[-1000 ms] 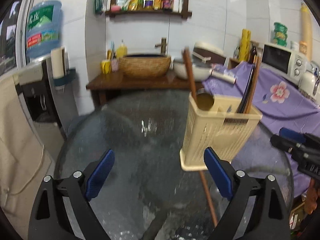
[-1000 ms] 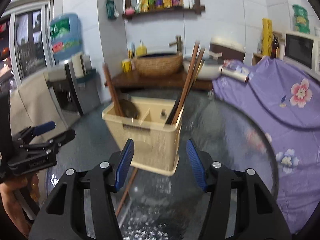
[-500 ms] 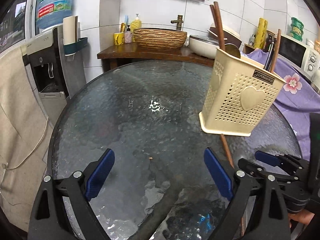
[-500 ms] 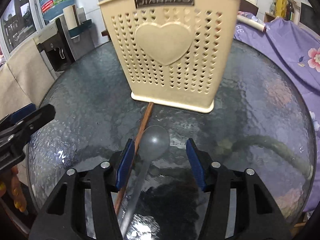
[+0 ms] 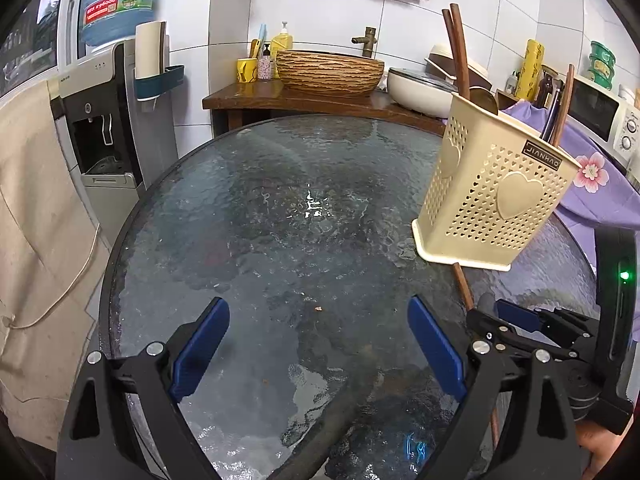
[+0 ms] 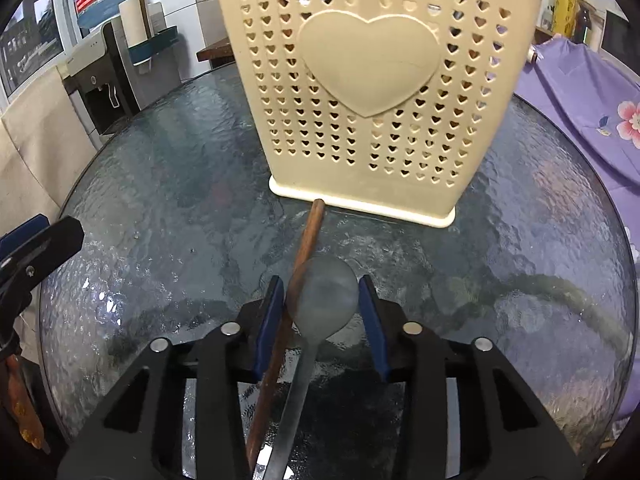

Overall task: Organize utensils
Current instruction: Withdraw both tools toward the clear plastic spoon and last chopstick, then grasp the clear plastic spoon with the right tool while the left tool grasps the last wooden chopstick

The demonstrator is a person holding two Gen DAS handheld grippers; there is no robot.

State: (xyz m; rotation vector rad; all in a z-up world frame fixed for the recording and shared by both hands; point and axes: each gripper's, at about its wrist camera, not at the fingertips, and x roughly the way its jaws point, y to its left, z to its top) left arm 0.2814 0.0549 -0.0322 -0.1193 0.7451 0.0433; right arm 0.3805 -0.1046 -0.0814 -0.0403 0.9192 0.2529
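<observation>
Right gripper: lowered to the glass table; jaws are closing around a metal spoon bowl and a wooden chopstick, with a gap still seen at the right pad.
Left gripper: spread wide, nothing between the jaws.
Utensil holder: cream, heart-perforated, stood on the table just beyond the spoon; chopsticks are seen upright inside.
Chopstick: laid flat, its far end touching the holder's base.

"JIANHAO" plate on utensil holder rim.
</observation>
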